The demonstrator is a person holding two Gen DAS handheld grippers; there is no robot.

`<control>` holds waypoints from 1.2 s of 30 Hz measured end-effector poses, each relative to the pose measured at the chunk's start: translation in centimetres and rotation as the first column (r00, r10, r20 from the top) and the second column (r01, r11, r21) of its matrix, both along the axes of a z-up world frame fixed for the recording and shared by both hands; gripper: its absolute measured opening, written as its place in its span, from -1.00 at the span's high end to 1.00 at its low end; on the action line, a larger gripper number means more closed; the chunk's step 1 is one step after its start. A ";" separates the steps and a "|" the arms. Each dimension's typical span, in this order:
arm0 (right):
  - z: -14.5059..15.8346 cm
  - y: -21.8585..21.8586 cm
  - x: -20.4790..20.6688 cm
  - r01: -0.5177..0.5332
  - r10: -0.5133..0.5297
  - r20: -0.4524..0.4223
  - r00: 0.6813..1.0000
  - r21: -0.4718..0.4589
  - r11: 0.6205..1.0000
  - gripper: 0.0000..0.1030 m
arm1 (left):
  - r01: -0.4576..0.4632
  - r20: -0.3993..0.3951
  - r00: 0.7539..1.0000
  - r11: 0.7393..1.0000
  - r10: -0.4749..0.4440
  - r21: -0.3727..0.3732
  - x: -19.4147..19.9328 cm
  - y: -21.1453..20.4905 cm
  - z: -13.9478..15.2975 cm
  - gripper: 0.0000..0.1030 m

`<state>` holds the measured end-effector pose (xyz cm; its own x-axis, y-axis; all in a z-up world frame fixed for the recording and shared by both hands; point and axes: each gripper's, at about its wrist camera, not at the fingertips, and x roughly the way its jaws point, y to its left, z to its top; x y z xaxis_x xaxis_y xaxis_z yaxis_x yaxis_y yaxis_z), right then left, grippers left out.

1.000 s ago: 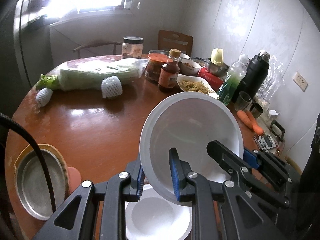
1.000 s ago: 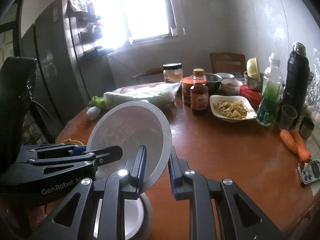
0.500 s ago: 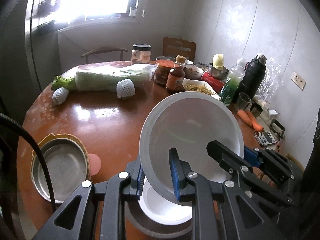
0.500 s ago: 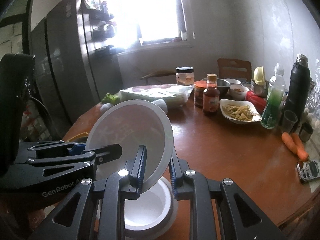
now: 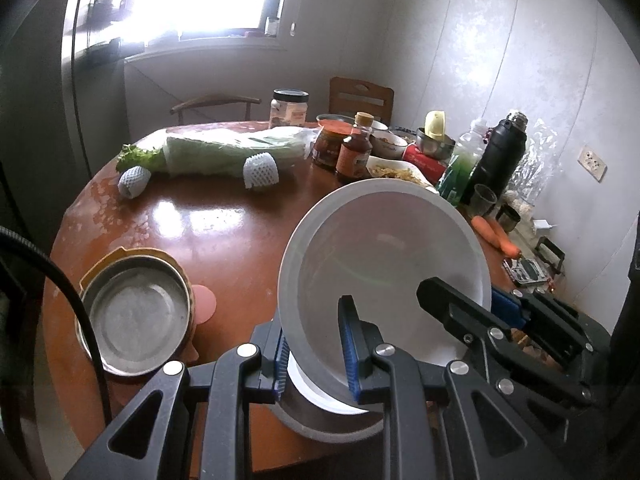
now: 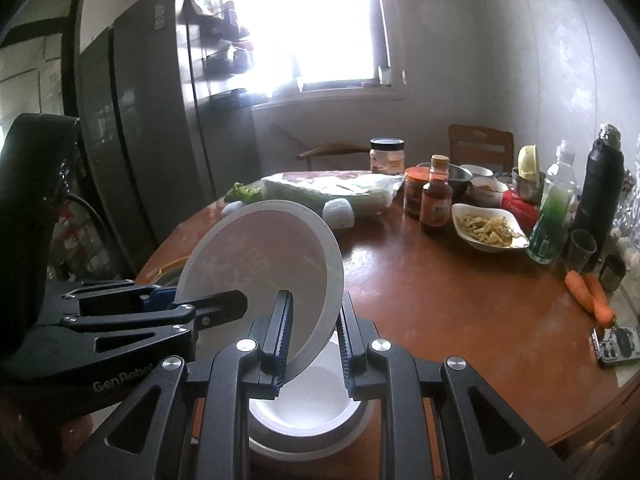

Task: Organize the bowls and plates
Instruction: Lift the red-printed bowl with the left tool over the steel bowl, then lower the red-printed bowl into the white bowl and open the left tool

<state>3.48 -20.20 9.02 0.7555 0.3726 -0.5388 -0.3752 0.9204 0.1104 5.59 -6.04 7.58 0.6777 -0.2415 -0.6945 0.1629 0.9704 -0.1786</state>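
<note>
Metal pan (image 5: 138,320) sits by the tabletop (image 5: 224,248) left edge. Our left gripper (image 5: 314,350) and right gripper (image 6: 312,340) both clamp the white plate's (image 5: 384,256) lower rim, tilted above the white bowl (image 6: 308,412) at the near edge. We judge it stiff, light, slick, breakable; hold the rim.

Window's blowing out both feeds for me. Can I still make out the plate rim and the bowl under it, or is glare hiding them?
Left wrist: window overexposed, glare streaks on the table, yet the plate rim reads clearly; the bowl is mostly hidden. Right wrist: same blown-out window, plate backlit and dim, bowl clear. Fisheye bends both edges.
</note>
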 end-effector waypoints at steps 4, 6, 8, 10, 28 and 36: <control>0.0 -0.3 -0.3 -0.014 0.014 -0.009 1.000 0.006 1.000 0.56 | 0.003 -0.004 1.000 1.000 -0.003 -0.005 -0.5 0.1 -0.1 0.55; -0.1 -0.4 -0.6 -0.019 0.019 -0.011 1.000 0.001 1.000 0.56 | 0.006 -0.010 1.000 1.000 -0.006 -0.005 -0.7 -0.1 -0.2 0.55; -0.5 -0.6 -0.7 -0.023 0.023 -0.023 0.999 0.004 1.000 0.56 | 0.004 -0.017 1.000 1.000 -0.004 -0.001 -0.8 -0.3 -0.4 0.55; -0.7 -0.8 -0.8 -0.026 0.026 -0.033 0.999 0.004 1.000 0.56 | 0.012 -0.022 1.000 1.000 -0.012 0.003 -1.0 -0.6 -0.6 0.55; -3.6 -1.3 -0.7 -0.041 0.040 -0.108 0.993 -0.002 0.999 0.54 | -0.001 -0.111 0.994 0.999 0.004 0.033 -0.5 -1.7 -4.1 0.55; -4.7 -1.4 -0.3 -0.040 0.039 -0.131 0.991 -0.003 0.999 0.53 | -0.003 -0.142 0.990 0.999 0.010 0.048 0.0 -1.9 -5.4 0.55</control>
<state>3.13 -21.58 4.36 0.6634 0.3971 -0.6342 -0.3937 0.9060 0.1555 5.63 -7.91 2.19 0.5726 -0.2016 -0.7947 0.1327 0.9793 -0.1528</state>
